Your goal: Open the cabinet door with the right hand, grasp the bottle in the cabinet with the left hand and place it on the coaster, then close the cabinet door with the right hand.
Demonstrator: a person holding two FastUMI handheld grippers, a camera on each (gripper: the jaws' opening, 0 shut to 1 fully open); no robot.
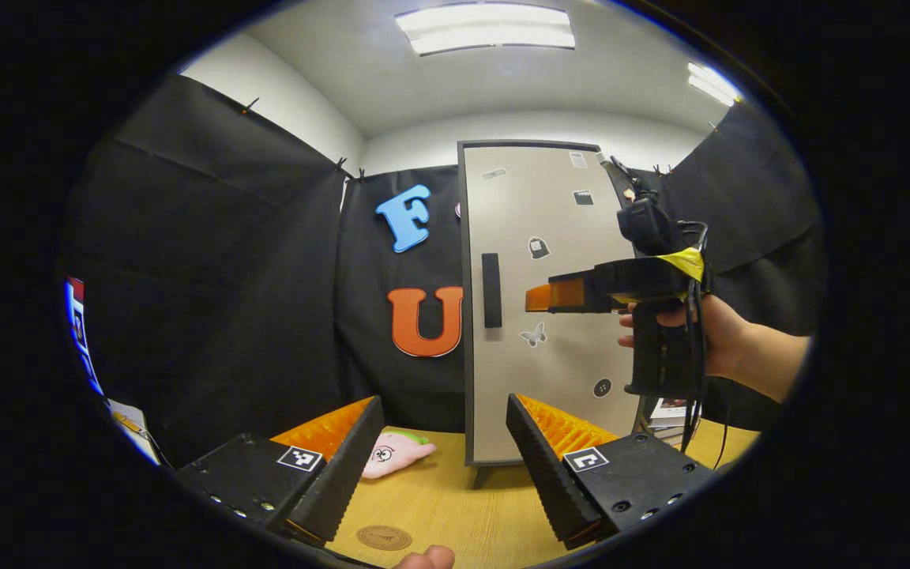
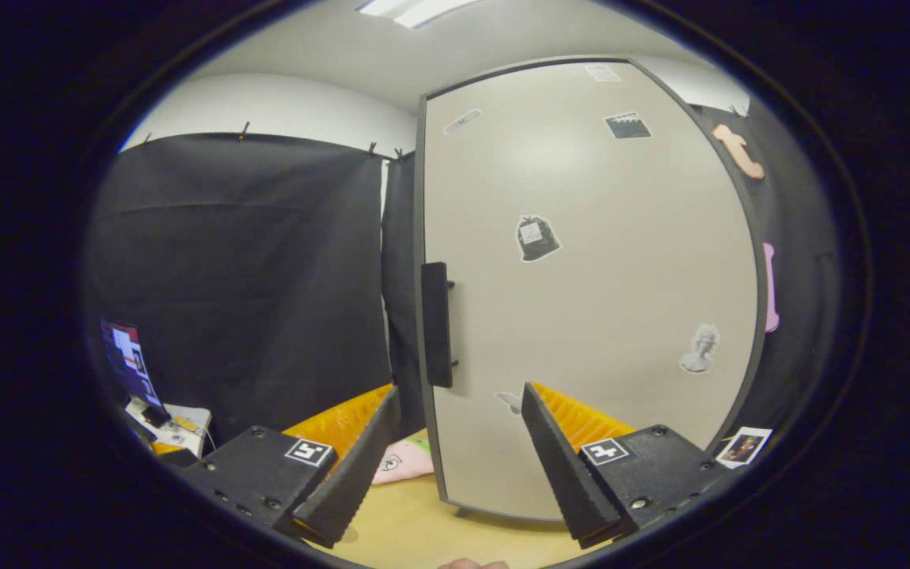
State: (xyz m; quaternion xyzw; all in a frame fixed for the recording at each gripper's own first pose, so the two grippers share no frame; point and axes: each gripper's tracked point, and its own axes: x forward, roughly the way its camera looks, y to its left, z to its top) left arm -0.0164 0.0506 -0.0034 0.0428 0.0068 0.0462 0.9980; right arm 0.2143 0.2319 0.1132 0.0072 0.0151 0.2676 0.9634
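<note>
Cabinet door (image 1: 550, 300) stands closed in front of you, upright on the wooden counter (image 1: 455, 506), with its dark vertical handle (image 1: 491, 290) near the left edge and small stickers scattered over the pale panel. You cannot see the bottle, since the door hides the inside. Your coaster (image 1: 384, 538) lies flat on the counter close to you, just ahead of your left claw (image 1: 443, 462), and a pink plush toy (image 1: 396, 452) rests farther back, left of the cabinet's foot. Your left claw is spread wide with nothing between its fingers, held low above the counter. Your right claw (image 1: 538, 299) is raised to handle height, its tip pointing at the door panel just right of the handle and apart from it. In the right gripper view, that claw (image 2: 455, 462) is also wide and holds nothing, with the handle (image 2: 437, 324) above and slightly left of the gap between its fingers.
</note>
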